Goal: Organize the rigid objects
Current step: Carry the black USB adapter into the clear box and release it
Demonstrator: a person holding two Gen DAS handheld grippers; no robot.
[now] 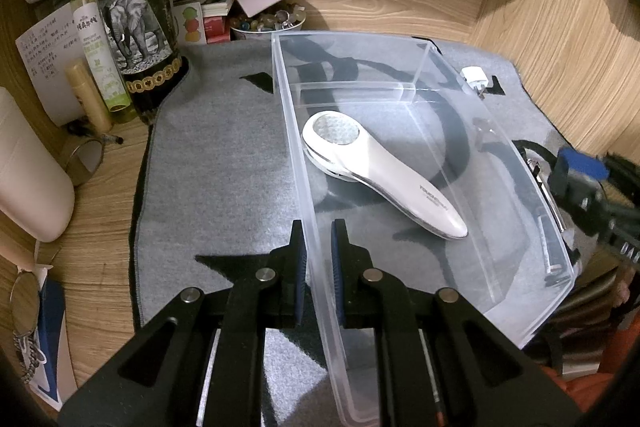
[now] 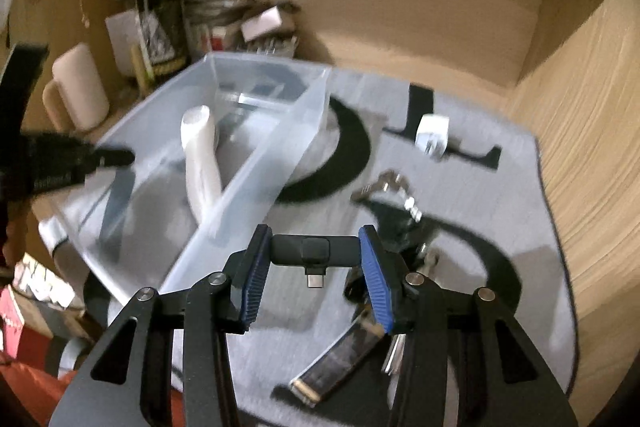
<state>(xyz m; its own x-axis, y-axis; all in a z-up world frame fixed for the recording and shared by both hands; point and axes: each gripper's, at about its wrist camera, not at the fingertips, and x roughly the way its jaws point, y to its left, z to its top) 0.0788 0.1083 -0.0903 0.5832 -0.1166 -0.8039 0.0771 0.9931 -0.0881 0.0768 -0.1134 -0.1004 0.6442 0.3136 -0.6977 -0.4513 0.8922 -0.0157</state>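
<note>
A clear plastic bin (image 1: 420, 67) stands on a grey mat (image 1: 220, 167). In it lies a white handheld device (image 1: 380, 171). My left gripper (image 1: 319, 231) is shut on the bin's near side wall, one pad inside and one outside. In the right wrist view my right gripper (image 2: 314, 233) is shut on a small black USB-C adapter (image 2: 314, 249) and holds it above the mat, just right of the bin (image 2: 256, 179). The white device (image 2: 200, 155) shows blurred through the plastic. The right gripper also appears blurred at the right edge of the left wrist view.
A white charger plug (image 2: 432, 131), a bunch of keys (image 2: 396, 195) and a dark flat bar (image 2: 340, 359) lie on the mat right of the bin. A wine bottle (image 1: 132, 7), spray bottles, papers and a bowl of stones (image 1: 268, 23) crowd the back left. Wooden walls enclose the back and right.
</note>
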